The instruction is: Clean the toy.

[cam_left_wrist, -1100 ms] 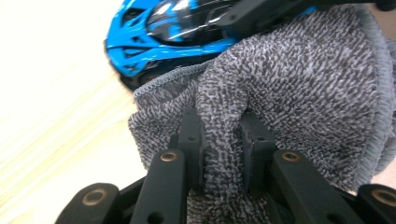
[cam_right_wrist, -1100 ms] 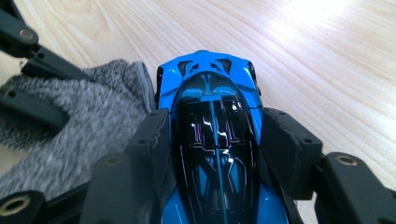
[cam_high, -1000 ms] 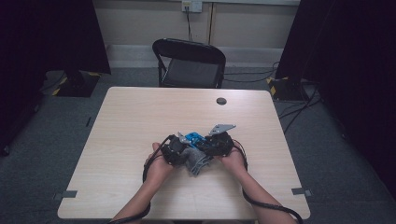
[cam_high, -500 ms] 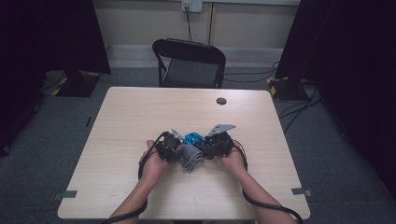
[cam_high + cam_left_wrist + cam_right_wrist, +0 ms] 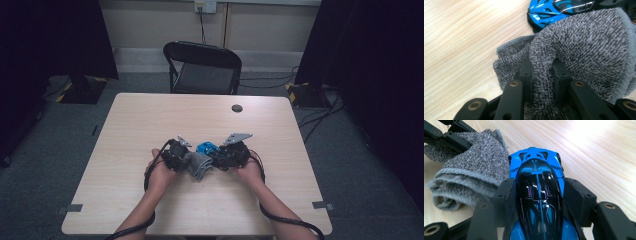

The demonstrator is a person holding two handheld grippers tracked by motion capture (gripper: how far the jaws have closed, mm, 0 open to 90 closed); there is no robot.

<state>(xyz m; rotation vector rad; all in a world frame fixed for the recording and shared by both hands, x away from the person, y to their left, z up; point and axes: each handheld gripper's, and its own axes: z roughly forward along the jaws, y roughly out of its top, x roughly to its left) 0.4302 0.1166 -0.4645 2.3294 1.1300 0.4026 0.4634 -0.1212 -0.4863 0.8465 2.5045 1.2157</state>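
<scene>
Left hand-held gripper [image 5: 541, 82] clamped on grey cloth [image 5: 584, 50], right [image 5: 537, 202] on blue toy car [image 5: 536, 192], mid-table [image 5: 150, 115].

Cloth [image 5: 199, 165] on table [image 5: 150, 120] left of toy car [image 5: 208, 148], touching it; chair [image 5: 202, 67] behind table.

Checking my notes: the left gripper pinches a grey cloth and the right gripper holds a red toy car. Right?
Not quite: the toy car in the right gripper is blue, as the right gripper view shows. The left gripper does pinch the grey cloth.
</scene>
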